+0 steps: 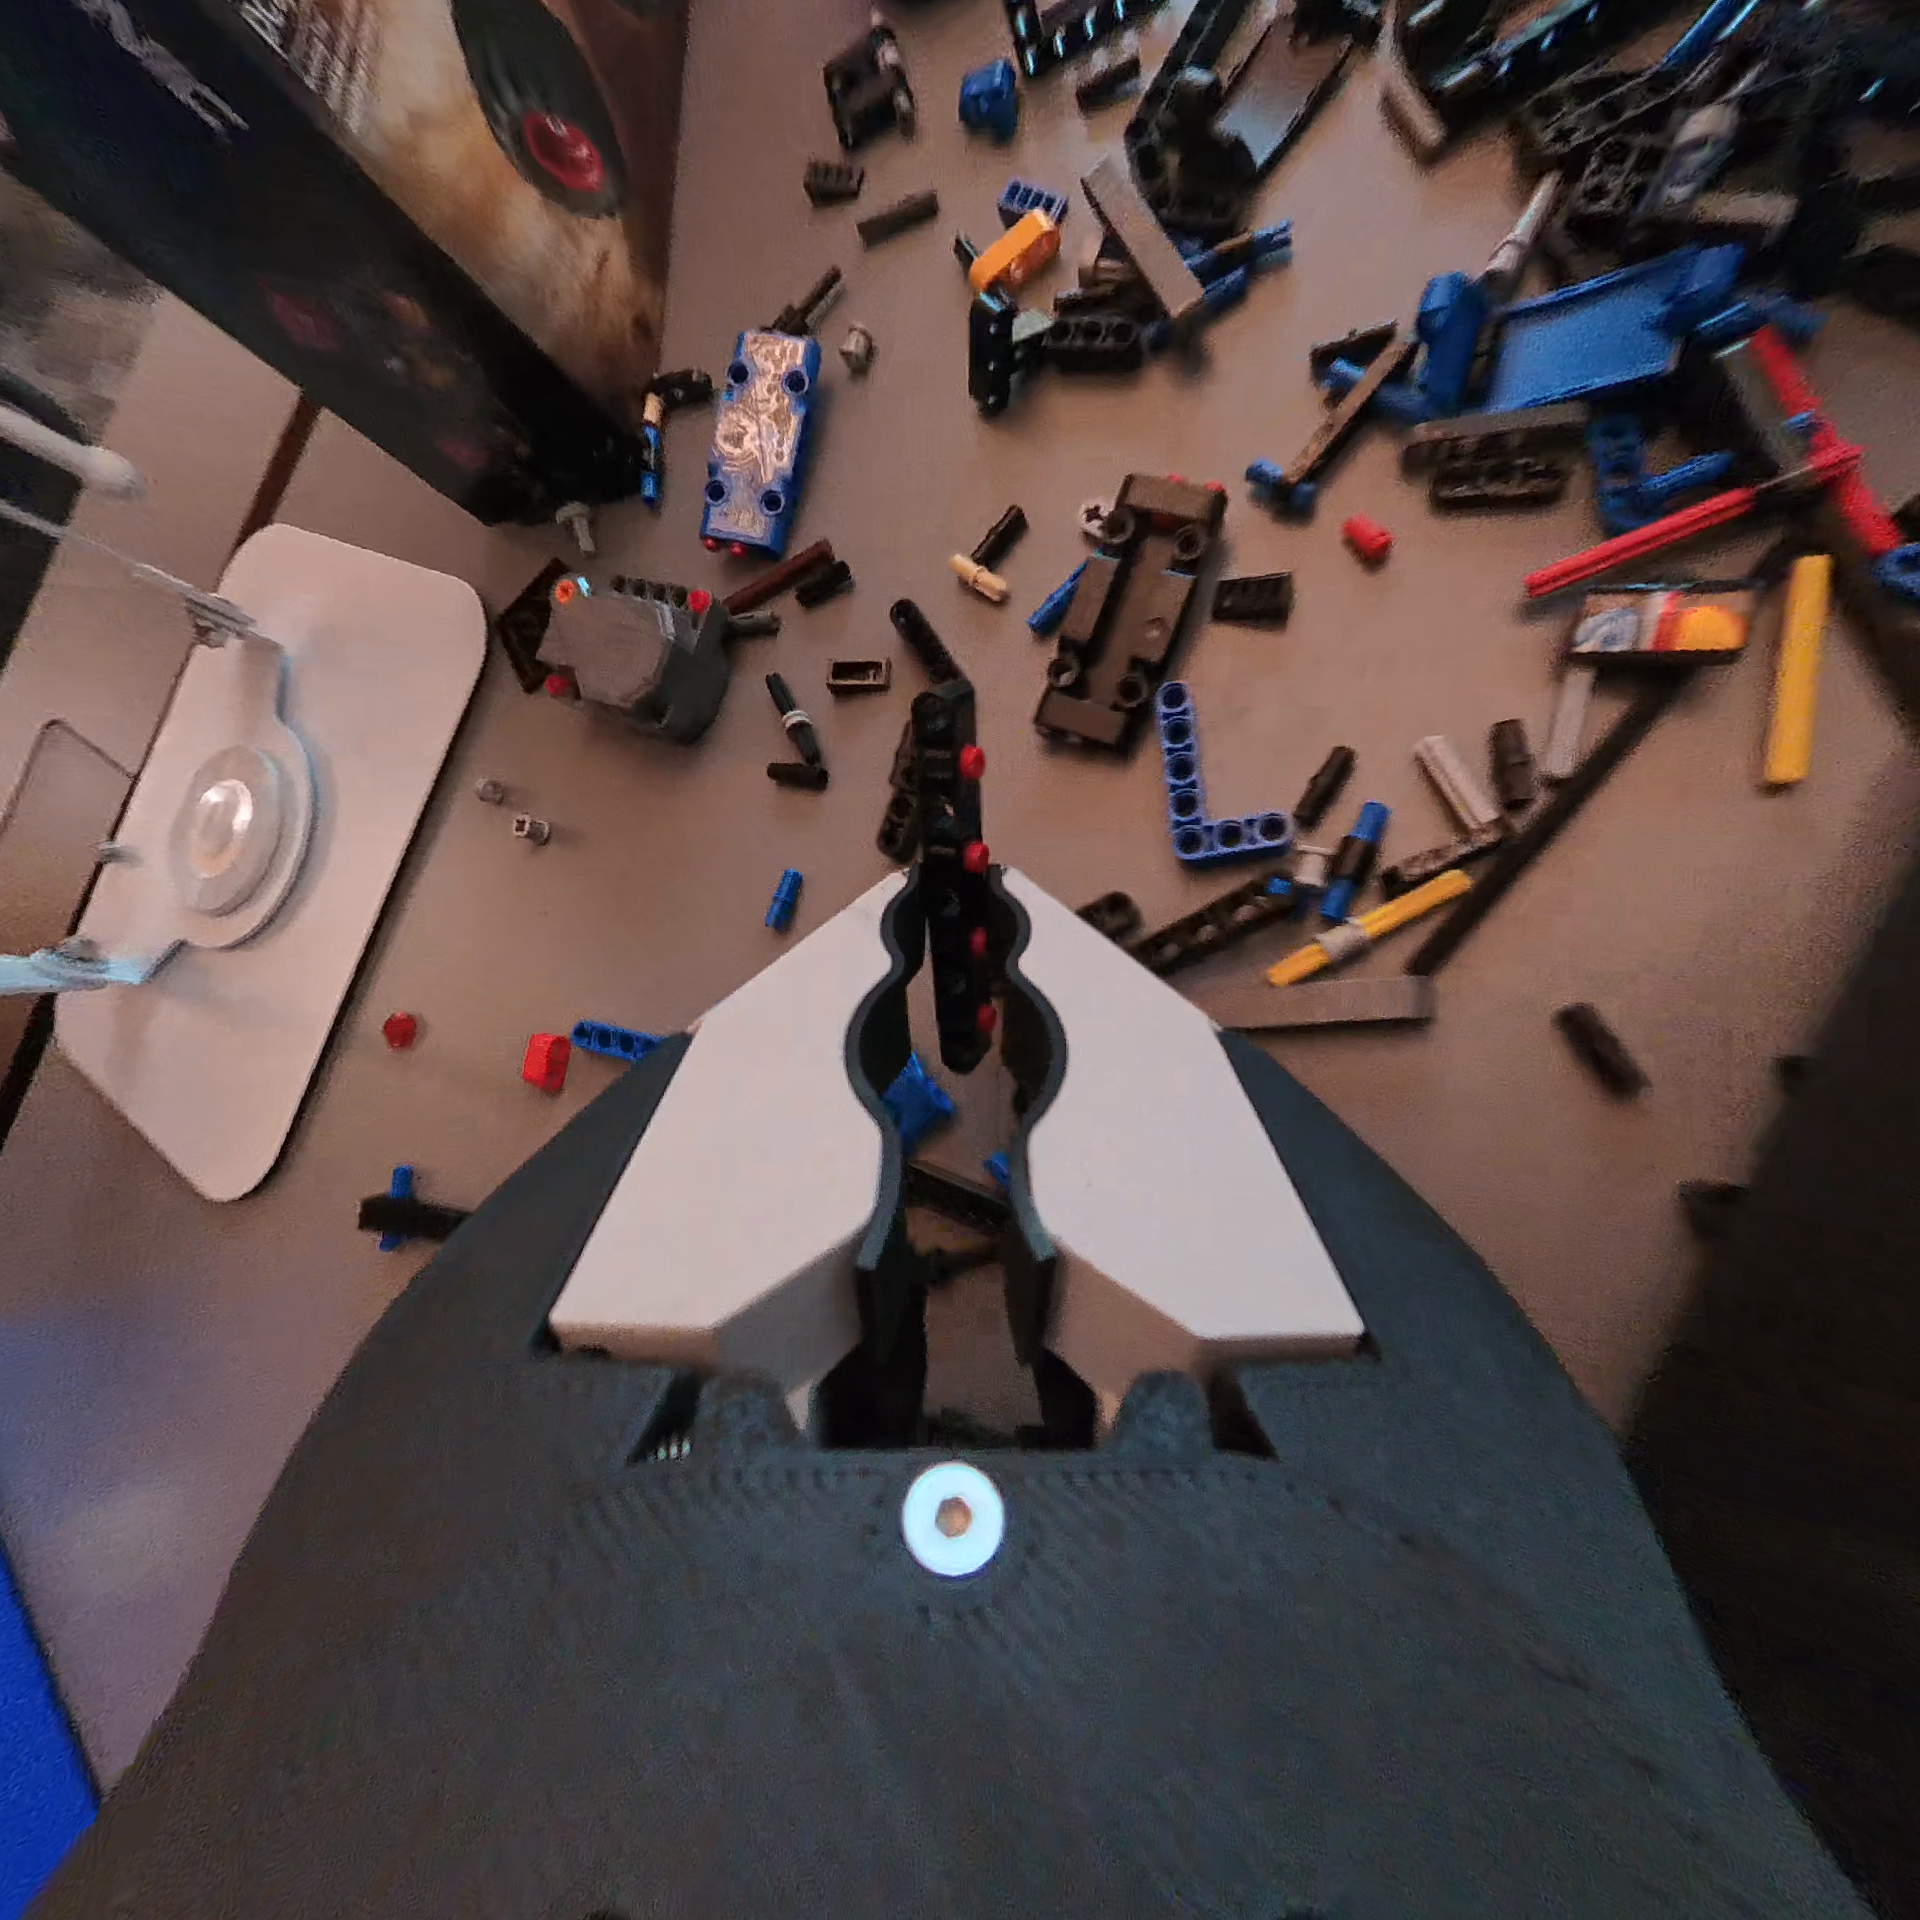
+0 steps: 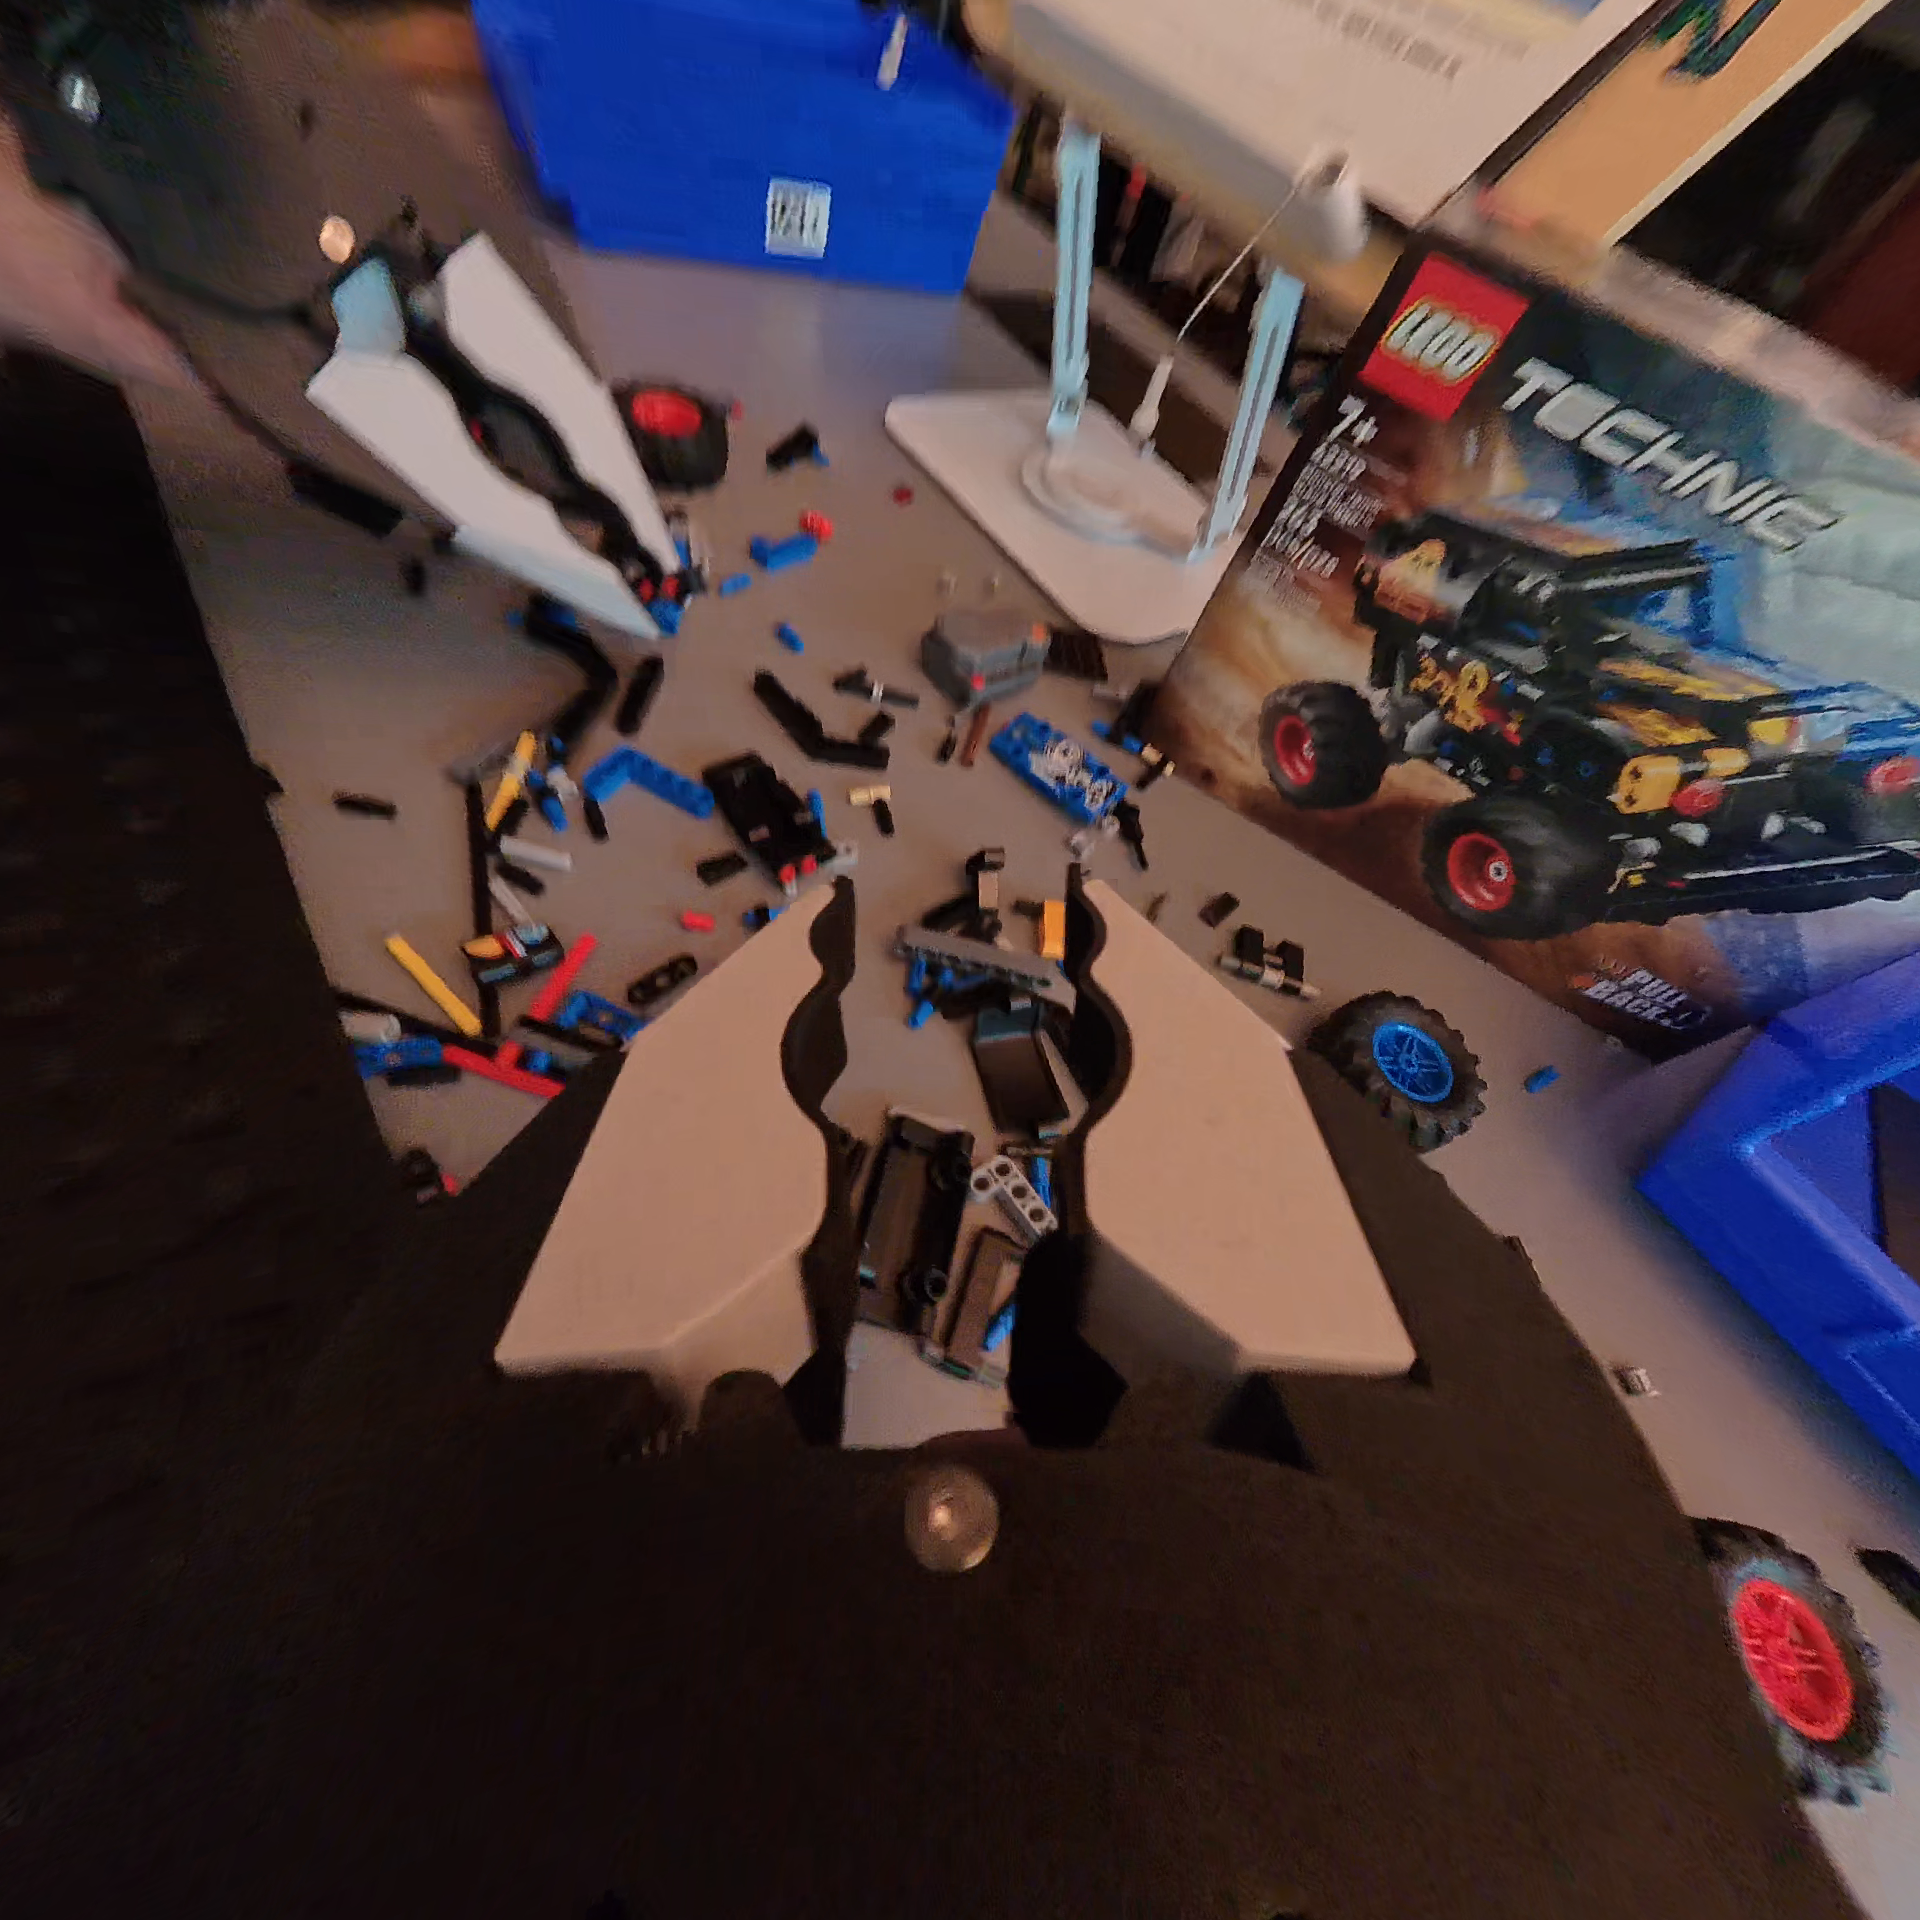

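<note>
In the left wrist view, the left gripper [image 1: 954,883] sits at centre frame with its jaws pinching a black beam with red pins [image 1: 956,873], which sticks up past the fingertips over the brown table [image 1: 623,935]. Beyond it lie scattered building pieces: a blue L-shaped beam [image 1: 1195,790] to the right of centre, a black chassis piece [image 1: 1132,613] above that, a grey motor block [image 1: 634,649] left of centre, and a blue patterned panel [image 1: 756,447] higher up. A white lamp base [image 1: 343,727] sits at the left edge, beside the dark toy box [image 1: 312,239] in the upper left. In the right wrist view, the right gripper [image 2: 954,914] has its jaws spread with nothing between them, hovering over a cluster of black and blue parts [image 2: 977,977]. A blue-hubbed wheel [image 2: 1403,1065] lies just right of it, a red-hubbed wheel [image 2: 1797,1662] at lower right, and blue bins [image 2: 748,135] at top and right. The left gripper shows at upper left there
</note>
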